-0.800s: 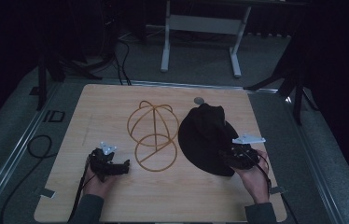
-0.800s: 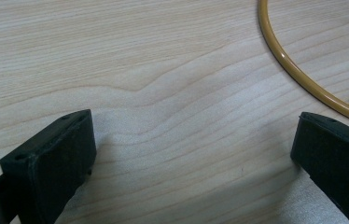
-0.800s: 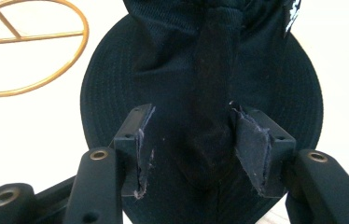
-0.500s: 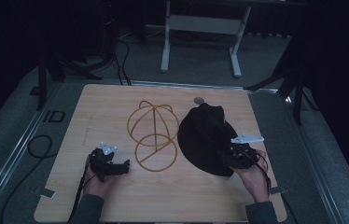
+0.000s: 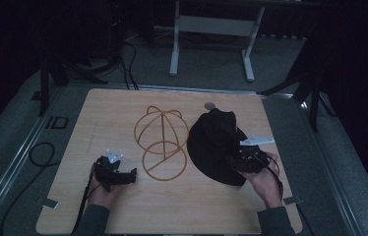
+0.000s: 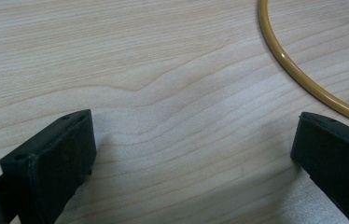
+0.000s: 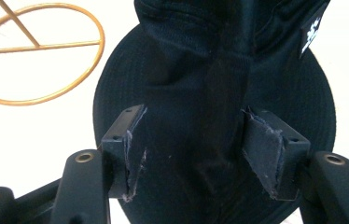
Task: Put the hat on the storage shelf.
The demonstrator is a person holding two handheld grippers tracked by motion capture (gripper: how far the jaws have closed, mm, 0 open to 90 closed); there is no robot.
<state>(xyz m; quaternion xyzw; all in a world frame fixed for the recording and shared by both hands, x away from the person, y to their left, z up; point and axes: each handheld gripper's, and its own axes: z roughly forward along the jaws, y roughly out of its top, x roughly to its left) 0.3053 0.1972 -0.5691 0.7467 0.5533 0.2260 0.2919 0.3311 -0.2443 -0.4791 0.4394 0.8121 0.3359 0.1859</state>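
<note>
At the near edge of the desk the person's two forearms come in, each hand wrapped around a gripper. The left gripper lies low over the bare wood at the near left, pointing toward the middle of the desk; in the left gripper view its black jaws stand wide apart with nothing but wood grain between them, and the curved golden rod of the wire stand passes just beyond the far jaw without touching it. The right gripper sits at the near right, its grey three-cornered plate uppermost, and reaches into the near part of the black hat. In the right gripper view the jaws are part-way apart, one on either side of a raised fold of the hat's dark cloth, with the worn pads close against the fabric; whether they actually press on it I cannot tell. The hat lies flat on the right half of the desk, brim spread round beneath the bunched crown, a small white label showing on its far side. Just left of it, close beside the brim, stands the wire stand, a ring base with arched hoops. Beyond the hat, near the far edge, lies a small grey round disc.
</note>
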